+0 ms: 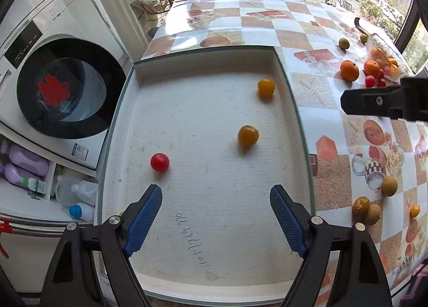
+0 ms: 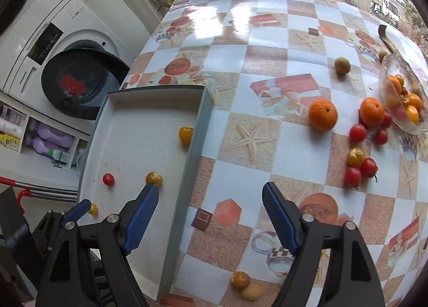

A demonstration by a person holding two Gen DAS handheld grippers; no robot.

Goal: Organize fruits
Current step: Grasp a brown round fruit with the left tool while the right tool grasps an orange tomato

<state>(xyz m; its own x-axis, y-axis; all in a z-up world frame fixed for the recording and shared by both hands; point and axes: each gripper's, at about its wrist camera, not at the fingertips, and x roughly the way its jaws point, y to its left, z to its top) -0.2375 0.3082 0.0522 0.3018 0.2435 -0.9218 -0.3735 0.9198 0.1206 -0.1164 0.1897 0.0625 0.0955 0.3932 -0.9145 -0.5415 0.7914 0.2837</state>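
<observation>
Left gripper (image 1: 216, 222) hangs over the white tray (image 1: 290, 109), jaws wide apart, nothing btw them. In the tray: red tomato (image 1: 159, 162), then two yellow tomatoes (image 1: 248, 135), one near the far right wall. Right gripper (image 2: 210, 220) is over the tray's right edge & tablecloth (image 2: 240, 66), jaws also wide, empty. Farther right: oranges (image 2: 323, 114), red tomatoes, glass bowl (image 2: 388, 85) w/ fruit.
</observation>
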